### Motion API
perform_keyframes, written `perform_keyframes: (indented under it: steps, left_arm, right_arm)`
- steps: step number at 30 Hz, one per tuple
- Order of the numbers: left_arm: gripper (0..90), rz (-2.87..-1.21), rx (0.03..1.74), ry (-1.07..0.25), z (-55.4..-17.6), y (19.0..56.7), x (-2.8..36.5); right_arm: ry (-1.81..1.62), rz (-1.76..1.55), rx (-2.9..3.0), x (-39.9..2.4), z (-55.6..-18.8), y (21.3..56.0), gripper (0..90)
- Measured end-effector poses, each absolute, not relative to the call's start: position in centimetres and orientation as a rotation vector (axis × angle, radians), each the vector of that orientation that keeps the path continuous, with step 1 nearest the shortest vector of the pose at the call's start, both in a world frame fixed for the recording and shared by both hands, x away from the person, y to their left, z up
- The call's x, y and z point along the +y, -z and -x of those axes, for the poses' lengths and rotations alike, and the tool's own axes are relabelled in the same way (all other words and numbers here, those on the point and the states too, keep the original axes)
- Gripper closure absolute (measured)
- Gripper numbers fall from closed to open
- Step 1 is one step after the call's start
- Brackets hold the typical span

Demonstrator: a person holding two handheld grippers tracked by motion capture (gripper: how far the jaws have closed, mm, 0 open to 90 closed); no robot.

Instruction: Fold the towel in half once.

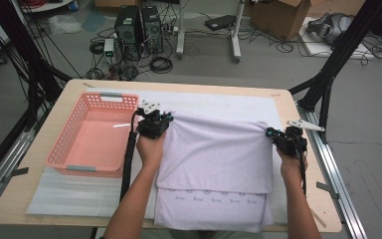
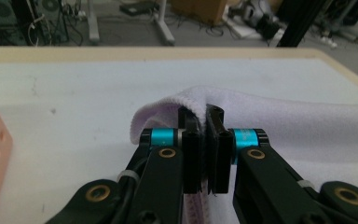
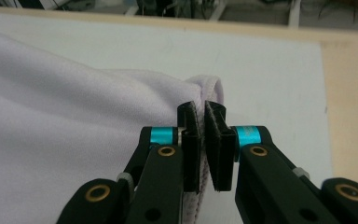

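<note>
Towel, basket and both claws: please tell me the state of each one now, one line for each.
Towel: partly folded, far edge pinched at both corners and raised.
Basket: upright, empty, on the table's left side.
Left claw: shut on the towel's corner.
Right claw: shut on the towel's other corner.

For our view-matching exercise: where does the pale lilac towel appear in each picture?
High view: pale lilac towel lies centre, between both hands.
Left gripper view: centre to right.
Right gripper view: left half.
Shared landmark: the white mat beneath it.
</note>
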State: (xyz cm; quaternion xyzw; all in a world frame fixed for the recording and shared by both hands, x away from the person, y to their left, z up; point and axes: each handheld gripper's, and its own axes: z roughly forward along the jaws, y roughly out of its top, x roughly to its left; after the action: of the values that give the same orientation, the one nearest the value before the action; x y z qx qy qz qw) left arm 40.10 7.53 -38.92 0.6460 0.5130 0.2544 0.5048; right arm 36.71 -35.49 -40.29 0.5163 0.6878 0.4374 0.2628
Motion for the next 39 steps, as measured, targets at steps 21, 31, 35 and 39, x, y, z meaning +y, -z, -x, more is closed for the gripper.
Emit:
perform_keyframes:
  steps: [21, 31, 35, 39]
  left_arm:
    - [44.1, -1.729, 1.286, -0.55, -40.5, 41.8, 6.6]
    - [37.3, -1.73, 1.1, -0.489, -36.9, 42.1, 6.1]
    - [34.9, -1.77, 1.061, -0.464, -35.5, 42.4, 6.1]
    - [35.7, -1.837, 1.047, -0.427, -33.6, 42.9, 6.6]
  right_arm:
    - [-1.108, -1.565, 1.836, -36.1, -38.1, 41.6, 59.9]
    - [-1.154, -1.472, 1.927, -36.5, -33.7, 41.6, 52.4]
    - [-1.154, -1.423, 1.978, -36.1, -32.0, 42.1, 50.6]
    - [-1.151, -1.381, 2.036, -35.6, -30.0, 42.4, 50.3]
